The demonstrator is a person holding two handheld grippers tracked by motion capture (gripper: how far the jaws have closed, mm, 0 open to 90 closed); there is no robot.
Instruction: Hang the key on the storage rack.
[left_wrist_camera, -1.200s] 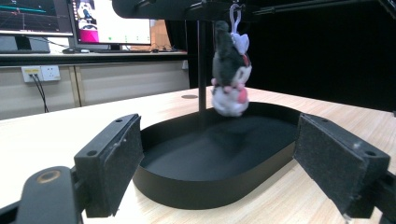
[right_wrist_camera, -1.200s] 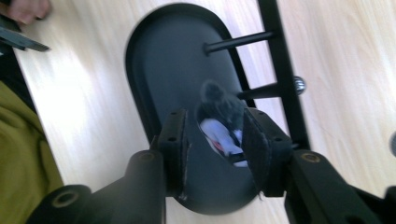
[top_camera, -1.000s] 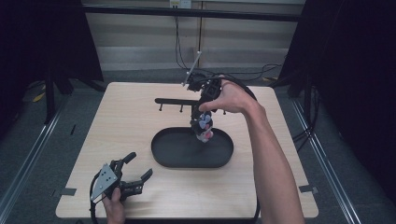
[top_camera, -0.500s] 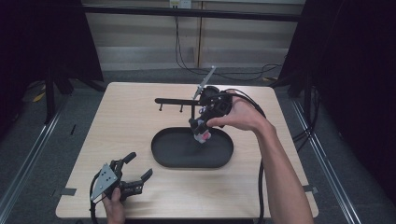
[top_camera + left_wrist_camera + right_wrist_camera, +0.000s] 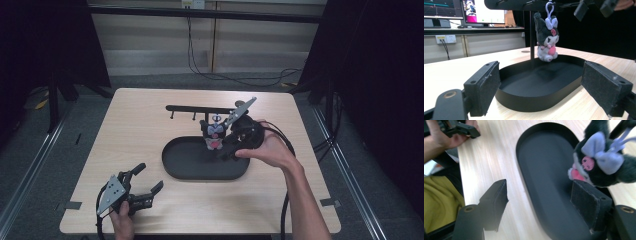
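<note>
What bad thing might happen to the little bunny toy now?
The plush toy hangs from the rack by only a thin loop, so it might slip off into the black tray. The open right tongs sit close beside it and might bump it as they move.

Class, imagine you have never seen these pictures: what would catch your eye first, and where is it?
First, the small plush toy, dark with a lilac bow and pink patches, hanging by its loop from the black rack above the far end of the black oval tray. Next, the right gripper beside the toy, jaws open and apart from it. The left gripper rests open at the table's near left corner.
</note>
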